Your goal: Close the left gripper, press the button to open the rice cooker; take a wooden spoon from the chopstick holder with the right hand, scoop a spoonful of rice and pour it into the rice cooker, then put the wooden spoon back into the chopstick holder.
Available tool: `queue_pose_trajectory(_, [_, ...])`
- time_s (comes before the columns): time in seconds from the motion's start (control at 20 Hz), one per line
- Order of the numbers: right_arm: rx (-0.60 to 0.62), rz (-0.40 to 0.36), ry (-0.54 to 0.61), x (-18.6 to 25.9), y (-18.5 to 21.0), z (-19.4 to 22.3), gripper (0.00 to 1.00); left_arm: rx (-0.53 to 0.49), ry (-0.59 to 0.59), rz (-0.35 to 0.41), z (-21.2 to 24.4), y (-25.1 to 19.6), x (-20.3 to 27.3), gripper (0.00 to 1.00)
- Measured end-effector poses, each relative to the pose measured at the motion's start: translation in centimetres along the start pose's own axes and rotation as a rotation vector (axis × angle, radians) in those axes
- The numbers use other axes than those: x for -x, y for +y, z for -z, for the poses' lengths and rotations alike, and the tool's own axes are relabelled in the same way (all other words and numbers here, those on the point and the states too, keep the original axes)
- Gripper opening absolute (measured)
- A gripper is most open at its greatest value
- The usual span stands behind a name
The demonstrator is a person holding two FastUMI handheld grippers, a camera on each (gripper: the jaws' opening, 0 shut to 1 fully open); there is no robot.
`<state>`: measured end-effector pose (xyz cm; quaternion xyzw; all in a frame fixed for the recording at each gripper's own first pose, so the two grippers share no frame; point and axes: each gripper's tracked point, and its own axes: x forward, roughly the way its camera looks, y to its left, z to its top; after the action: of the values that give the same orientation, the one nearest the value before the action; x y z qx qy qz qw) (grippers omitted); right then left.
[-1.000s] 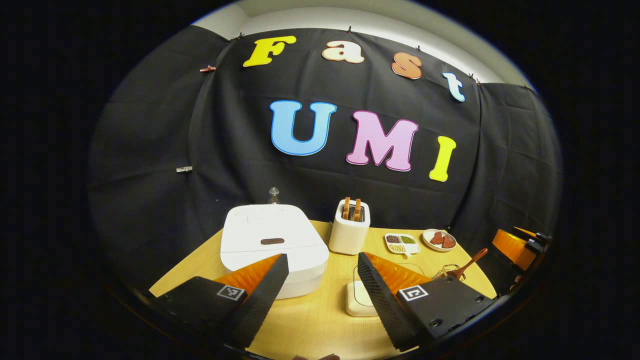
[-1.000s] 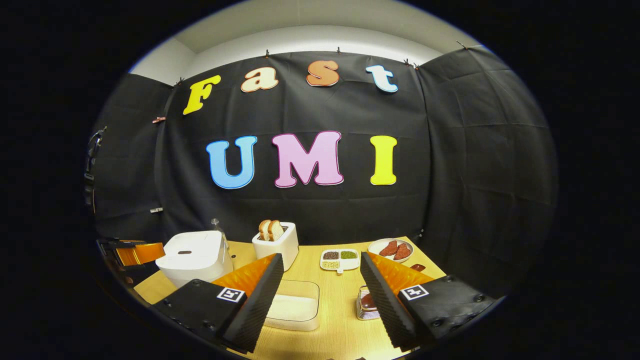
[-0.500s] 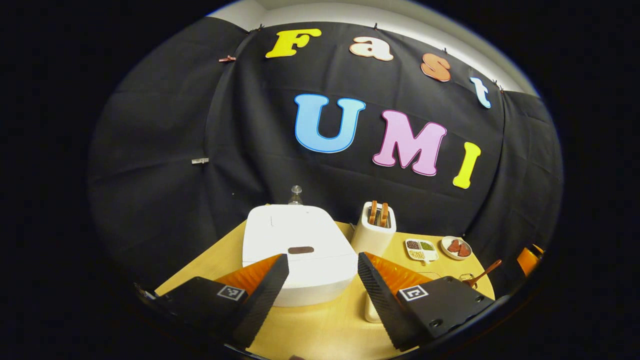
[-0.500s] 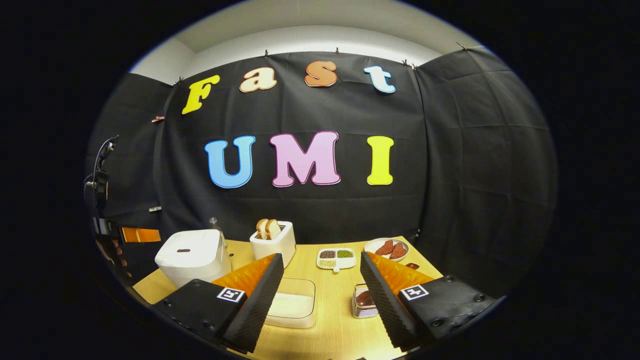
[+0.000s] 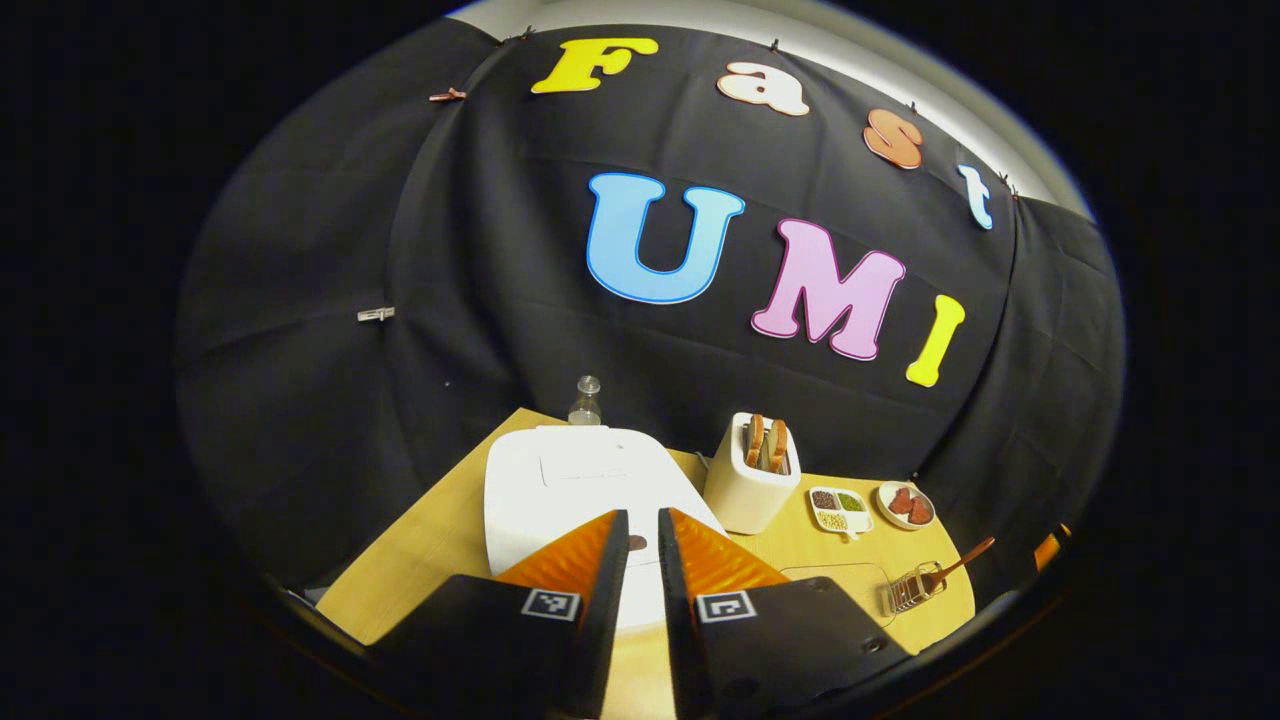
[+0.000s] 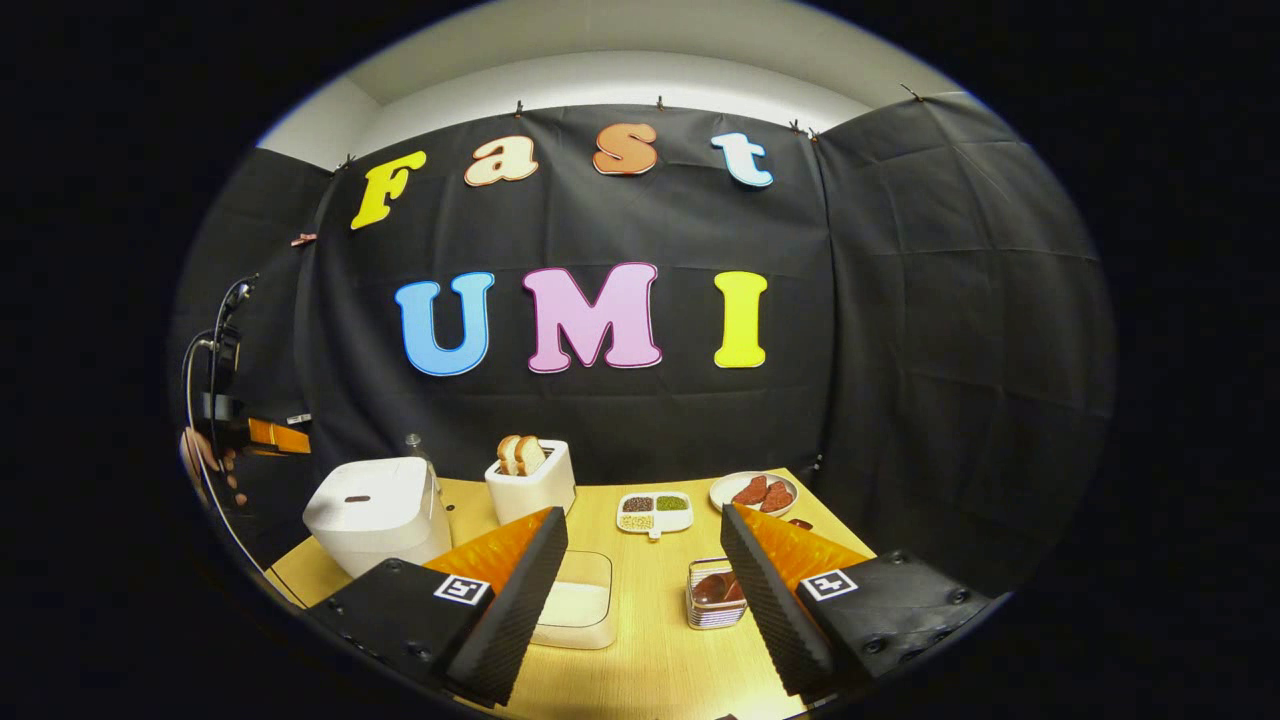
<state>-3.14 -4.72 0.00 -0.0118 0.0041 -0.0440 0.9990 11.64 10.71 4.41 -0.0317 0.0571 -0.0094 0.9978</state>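
The desk [image 5: 440,530] carries the white rice cooker [image 5: 570,490] at its left, lid down. Compared with half a second ago, the left hand-held gripper [image 5: 641,560] has been drawn nearly together, a narrow slit being left between its fingers, and has been brought above the cooker's front edge. The dark button [image 5: 637,543] is seen in that slit, just ahead of the tips; contact cannot be told. The first step is judged almost done, only the press being left. The right hand-held gripper [image 6: 640,570] is held wide apart, unchanged, over the rice container [image 6: 575,610]. The wooden spoon [image 5: 962,562] is stood in the chopstick holder [image 5: 910,590], untouched.
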Motion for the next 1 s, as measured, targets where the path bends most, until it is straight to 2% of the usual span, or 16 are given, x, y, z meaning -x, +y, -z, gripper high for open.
queue_pose_trajectory(0.15, [-0.003,0.016,0.013,0.4,-0.1,0.4,0.97,-0.045,0.014,0.010,-0.5,0.7,-1.8,0.08])
queue_pose_trajectory(0.35, [0.000,0.041,0.035,1.2,-0.3,1.1,0.96,-0.105,0.053,0.074,0.1,-0.2,-3.8,0.06])
queue_pose_trajectory(0.65, [-0.033,0.131,0.080,2.4,-1.6,2.6,0.97,-0.169,0.148,0.133,2.0,0.1,-6.4,0.06])
queue_pose_trajectory(1.0, [-0.022,0.174,0.118,5.1,-0.1,4.5,0.97,-0.077,0.233,0.147,5.8,1.3,-9.6,0.06])
